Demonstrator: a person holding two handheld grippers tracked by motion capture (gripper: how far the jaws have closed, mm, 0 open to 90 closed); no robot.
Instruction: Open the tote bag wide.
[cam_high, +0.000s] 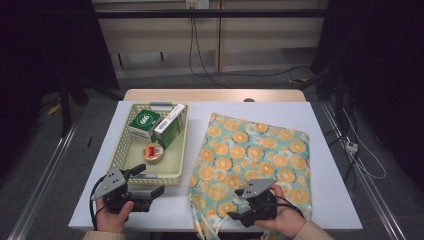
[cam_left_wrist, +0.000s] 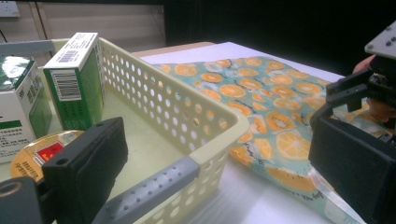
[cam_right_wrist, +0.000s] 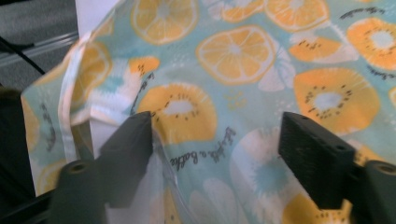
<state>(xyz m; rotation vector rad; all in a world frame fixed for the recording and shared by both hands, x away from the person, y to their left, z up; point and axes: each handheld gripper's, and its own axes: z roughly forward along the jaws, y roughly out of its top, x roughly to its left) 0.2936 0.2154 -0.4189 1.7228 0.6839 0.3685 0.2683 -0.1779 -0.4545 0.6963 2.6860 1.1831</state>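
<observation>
A cream perforated basket (cam_high: 184, 142) (cam_left_wrist: 154, 100) stands at the table's left. It holds a square green box (cam_high: 144, 123) (cam_left_wrist: 18, 102), a taller green and white box (cam_high: 170, 126) (cam_left_wrist: 77, 77) and a yellow tape roll (cam_high: 152, 152) (cam_left_wrist: 37, 154). To its right lies a flat cloth bag (cam_high: 260, 150) (cam_left_wrist: 261, 93) (cam_right_wrist: 233, 51) printed with orange slices. My left gripper (cam_high: 150, 180) (cam_left_wrist: 219, 163) is open, its jaws on either side of the basket's near right corner. Low over the bag's near left edge, my right gripper (cam_high: 237, 205) (cam_right_wrist: 222, 156) is open, with printed cloth between its jaws.
The white tabletop (cam_high: 325, 200) has bare room along its front and right edges. A wooden desk edge (cam_high: 215, 95) lies beyond it. Cables (cam_high: 350, 145) trail over the floor at the right, and metal rails run down both sides.
</observation>
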